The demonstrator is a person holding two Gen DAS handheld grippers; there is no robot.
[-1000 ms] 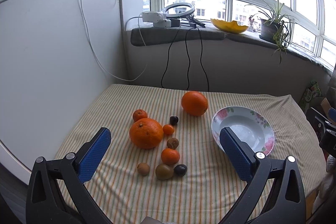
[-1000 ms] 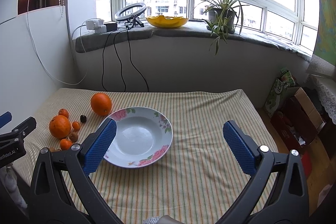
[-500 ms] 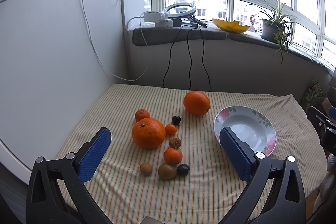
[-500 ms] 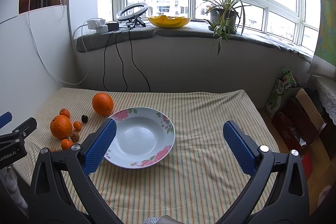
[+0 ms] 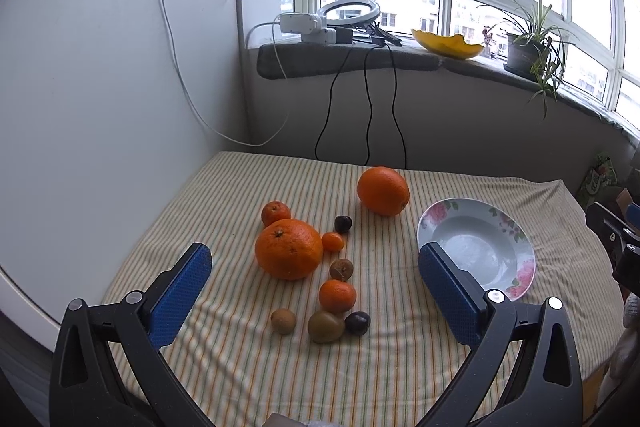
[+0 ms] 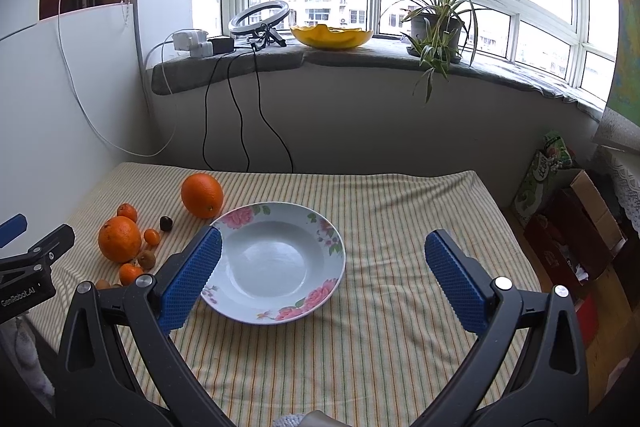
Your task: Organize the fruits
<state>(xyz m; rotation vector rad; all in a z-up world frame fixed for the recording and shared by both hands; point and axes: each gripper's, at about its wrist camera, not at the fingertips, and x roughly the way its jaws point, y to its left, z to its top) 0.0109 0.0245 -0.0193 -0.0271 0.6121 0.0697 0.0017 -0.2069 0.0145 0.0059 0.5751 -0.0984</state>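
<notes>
Left gripper (image 5: 314, 289): jaws wide apart, hovering over the fruits (image 5: 289, 254).
Right gripper (image 6: 322, 277): jaws spread, above the plate (image 6: 328, 227).
Change: both views slightly shifted; fruits unmoved.

- Tabletop (image 5: 400, 367) covered by a striped cloth (image 6: 380, 347) in yellow, green and white.
- At 3 o'clock in the left wrist view: floral-rimmed plate (image 5: 516, 247), nothing in it.
- Toward 12: lone orange (image 5: 383, 191), apart from the rest.
- Centre: big orange (image 5: 289, 249), touching a small mandarin (image 5: 275, 212) at 11.
- Toward 6: mandarin (image 5: 337, 295), kiwi (image 5: 326, 326), dark plum (image 5: 357, 323), small brown fruit (image 5: 283, 320).
</notes>
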